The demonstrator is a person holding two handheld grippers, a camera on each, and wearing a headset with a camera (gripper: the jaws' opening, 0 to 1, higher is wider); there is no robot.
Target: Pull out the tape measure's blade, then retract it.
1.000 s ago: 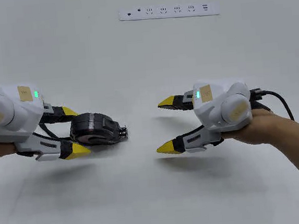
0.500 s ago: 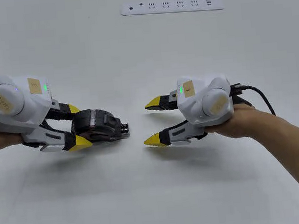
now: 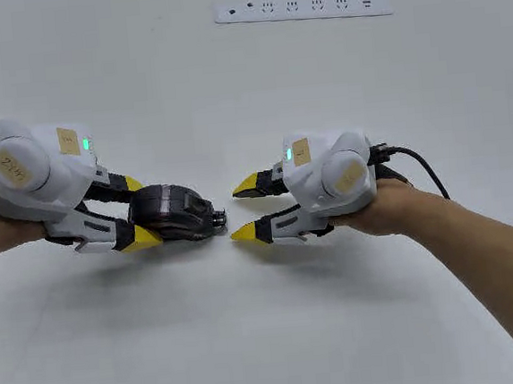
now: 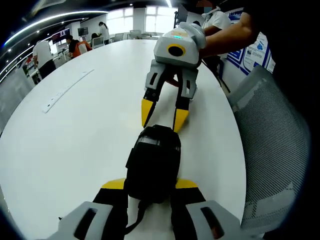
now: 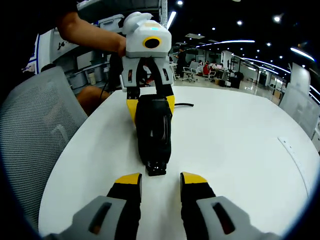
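Left gripper (image 3: 141, 211) jaws clenched on the black plastic round-bodied tape measure (image 3: 173, 213) - yellow tips press its two flat sides, case resting on the white table (image 3: 251, 336); in the left gripper view the case sits between the jaws and sticks out forward past the tips. Small dark blade hook (image 5: 156, 170) at the case's front end, pointing toward the right gripper (image 3: 243, 211); no length of blade seen drawn out. Right gripper jaws released, spread apart, gripping nothing; yellow tips aimed at the hook end - in the right gripper view the hook lies just ahead of the gap between the jaws, a sliver of table between hook and tips. The two grippers face each other nose to nose, low over the table, near its middle in the head view; a hand behind each white body. Black cable (image 3: 415, 160) runs back from the right gripper along the forearm. White power strip (image 3: 303, 7) lies flat at the far side of the table, well apart from both grippers. Grey mesh chair back (image 4: 270, 140) stands beside the table edge.
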